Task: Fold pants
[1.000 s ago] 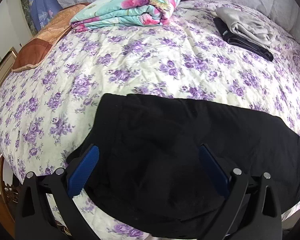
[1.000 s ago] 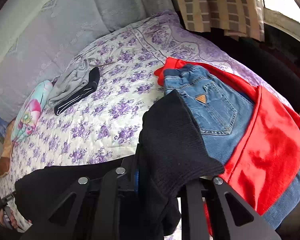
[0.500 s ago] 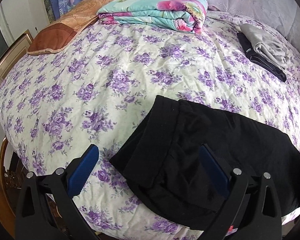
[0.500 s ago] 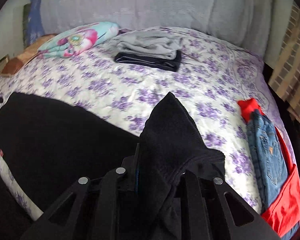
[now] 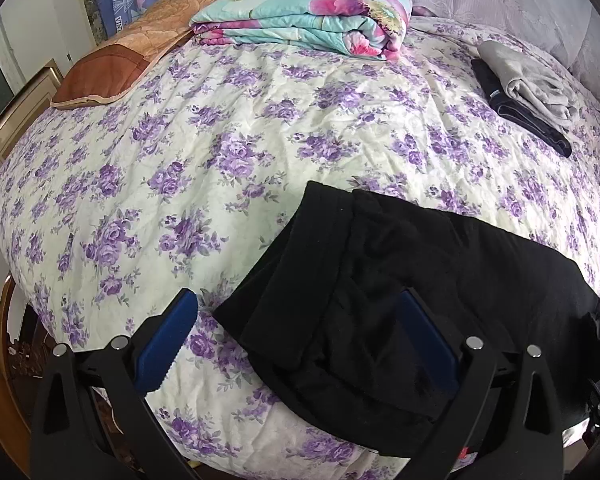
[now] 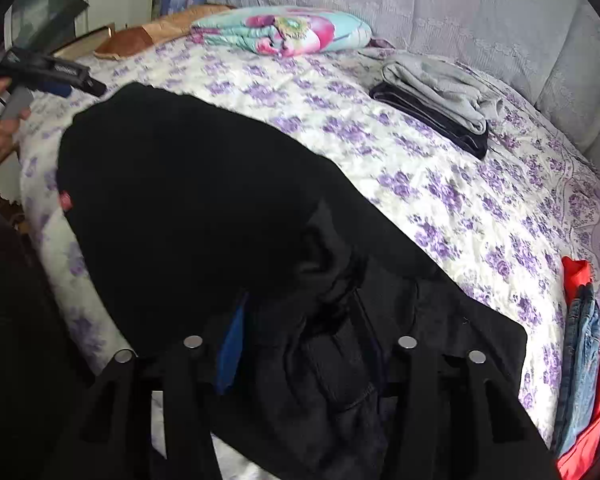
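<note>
Black pants [image 5: 440, 272] lie spread on the flowered bedspread [image 5: 220, 152], with a folded layer on top at their left end. My left gripper [image 5: 300, 336] hovers open over that end, its right blue pad [image 5: 428, 336] above the cloth and its left pad above the bedspread; it holds nothing. In the right wrist view the pants [image 6: 188, 200] fill the middle. My right gripper [image 6: 312, 348] is low over their bunched near end. Its jaws are opening and loose black cloth lies between them, hiding the right finger. The left gripper [image 6: 60, 80] shows at the far left in a hand.
A folded floral quilt [image 5: 312, 20] and a brown pillow [image 5: 120, 68] lie at the head of the bed. Folded grey and dark clothes [image 6: 440, 96] sit at the back right. Jeans on a red garment [image 6: 580, 344] lie at the right edge. The bed's edge is just below the grippers.
My right gripper swung from the jeans across to the pants, carrying black cloth down onto them, and its jaws spread. My left gripper drew left off the pants and stayed open.
</note>
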Demonstrator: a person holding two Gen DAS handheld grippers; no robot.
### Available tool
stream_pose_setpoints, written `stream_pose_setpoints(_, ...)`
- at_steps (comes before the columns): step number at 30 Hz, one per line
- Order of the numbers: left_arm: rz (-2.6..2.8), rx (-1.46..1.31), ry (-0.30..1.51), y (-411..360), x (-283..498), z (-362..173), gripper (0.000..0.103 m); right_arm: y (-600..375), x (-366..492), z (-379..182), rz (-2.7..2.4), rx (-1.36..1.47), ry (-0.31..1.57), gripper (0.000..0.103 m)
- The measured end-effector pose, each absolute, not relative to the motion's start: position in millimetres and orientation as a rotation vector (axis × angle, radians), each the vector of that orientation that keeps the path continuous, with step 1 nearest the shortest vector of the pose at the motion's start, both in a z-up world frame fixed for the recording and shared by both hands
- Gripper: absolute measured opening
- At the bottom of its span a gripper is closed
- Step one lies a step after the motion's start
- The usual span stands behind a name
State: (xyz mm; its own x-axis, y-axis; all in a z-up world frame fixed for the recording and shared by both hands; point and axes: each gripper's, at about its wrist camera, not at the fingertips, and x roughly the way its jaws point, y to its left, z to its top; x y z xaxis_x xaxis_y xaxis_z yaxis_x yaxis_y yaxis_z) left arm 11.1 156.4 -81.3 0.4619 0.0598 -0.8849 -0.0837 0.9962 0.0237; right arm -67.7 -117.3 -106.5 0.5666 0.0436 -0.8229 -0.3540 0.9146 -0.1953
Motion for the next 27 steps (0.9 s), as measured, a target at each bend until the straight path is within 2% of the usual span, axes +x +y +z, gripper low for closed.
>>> stream_pose_setpoints(6, 0.094, -0.02, 1.088, 157, 10, -82, 0.098, -155, -75, -57, 0.209, -0.049, 0.851, 0.059)
stream_pose_setpoints(7, 0.097, -0.02, 1.09, 158, 8, -82, 0.098, -164, -72, -57, 0.177, -0.008, 0.848, 0.057)
stream_pose_setpoints(9, 0.104, -0.02, 1.096, 161, 6, -84, 0.098, -171, -64, -69, 0.128, 0.021, 0.88, 0.042)
stream_pose_setpoints(12, 0.117, -0.027, 1.1, 167, 3, -84, 0.098, -162, -47, -103, 0.101, 0.005, 0.988, 0.038)
stream_pose_setpoints(15, 0.127, -0.036, 1.1, 173, -1, -84, 0.098, -144, -34, -140, 0.11, -0.063, 1.089, 0.042)
stream_pose_setpoints(21, 0.148, -0.061, 1.109, 179, -9, -89, 0.098, -134, -44, -108, 0.142, -0.108, 0.981, 0.04)
stream_pose_setpoints(25, 0.149, -0.085, 1.132, 182, -13, -99, 0.098, -131, -31, -149, 0.157, -0.145, 1.148, 0.045)
stream_pose_setpoints(27, 0.152, -0.102, 1.142, 184, -14, -102, 0.098, -130, -33, -143, 0.164, -0.142, 1.124, 0.045)
